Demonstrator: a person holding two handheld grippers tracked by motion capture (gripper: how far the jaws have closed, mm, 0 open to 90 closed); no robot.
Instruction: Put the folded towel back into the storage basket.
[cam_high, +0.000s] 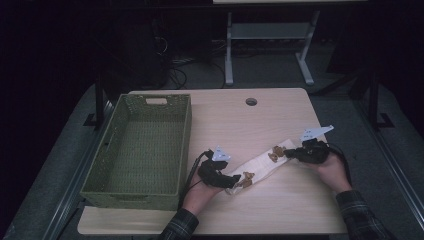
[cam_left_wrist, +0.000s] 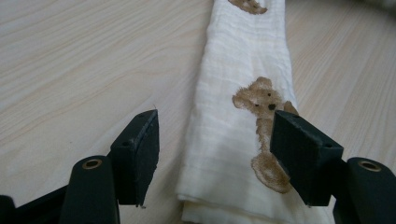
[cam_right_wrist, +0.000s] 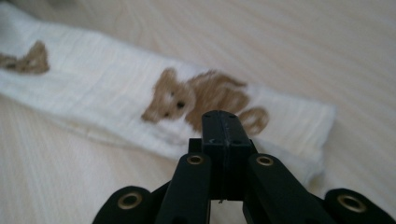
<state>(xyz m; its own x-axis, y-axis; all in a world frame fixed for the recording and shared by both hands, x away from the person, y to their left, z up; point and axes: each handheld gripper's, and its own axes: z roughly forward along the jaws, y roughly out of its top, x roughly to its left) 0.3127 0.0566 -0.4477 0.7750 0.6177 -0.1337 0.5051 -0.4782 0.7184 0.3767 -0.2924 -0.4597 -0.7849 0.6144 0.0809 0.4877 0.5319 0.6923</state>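
While the folded cloth (cam_high: 260, 165) lies flat on the desk (cam_high: 280, 200) as a narrow strip, its long axis runs on a diagonal from your near left to your far right, with one gripper at each end. Item, left gripper (cam_left_wrist: 215, 154): jaws spread wide, straddling the near-left end of the strip, one jaw on bare wood just beside the cloth, the other over the printed bear (cam_left_wrist: 264, 105) at its edge; the strip runs straight away from these jaws, so closing would take it across its width. Item, right gripper (cam_right_wrist: 223, 140): jaws pressed together, their tips at the long edge of the cloth near its far-right end, below another bear print (cam_right_wrist: 201, 100); whether they pinch fabric you cannot tell. Item, green woven basket (cam_high: 150, 107): on the desk, left of the strip, nearer your left hand (cam_high: 197, 192).
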